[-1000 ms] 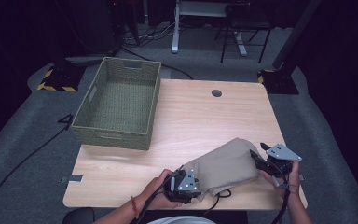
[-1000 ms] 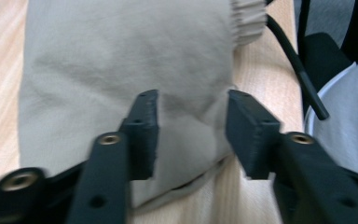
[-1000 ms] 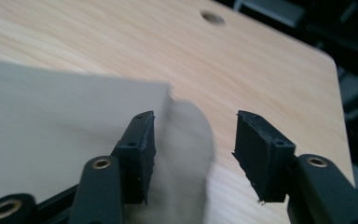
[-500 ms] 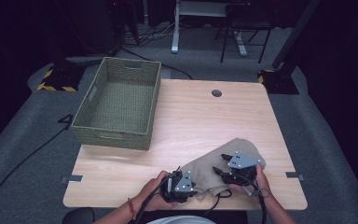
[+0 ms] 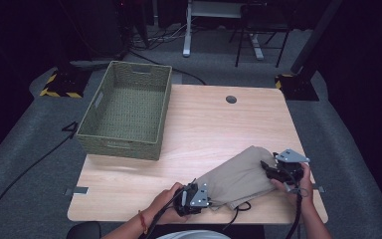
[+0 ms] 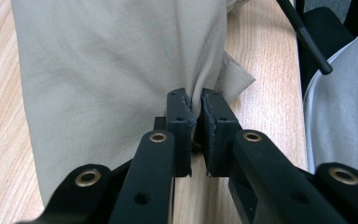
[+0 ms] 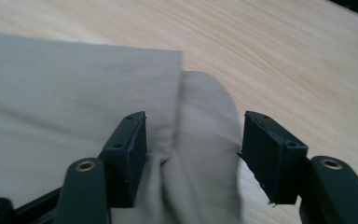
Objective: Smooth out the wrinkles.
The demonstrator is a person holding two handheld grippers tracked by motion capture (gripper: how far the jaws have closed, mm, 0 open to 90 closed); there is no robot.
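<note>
A beige cloth [image 5: 238,174] lies folded near the table's front right. My left gripper [image 5: 209,198] sits at the cloth's near-left end. In the left gripper view its jaws have just been closing, and the left gripper [image 6: 193,105] now pinches a gathered edge of the cloth [image 6: 112,70]. At the cloth's right end, my right gripper [image 5: 267,168] points left. In the right gripper view its jaws have just been opening. The right gripper [image 7: 191,135] stands wide around a raised fold of the cloth [image 7: 205,154], pads apart from it.
A green woven basket [image 5: 124,144] stands at the back left of the wooden table [image 5: 219,124]. A round cable hole [image 5: 231,99] is in the far edge. A black cable [image 5: 238,211] loops at the front edge, between my hands.
My right gripper swung left over the cloth, then came back to the cloth's right end. The cloth bunched shorter and now lies stretched out again. The left hand stayed put.
</note>
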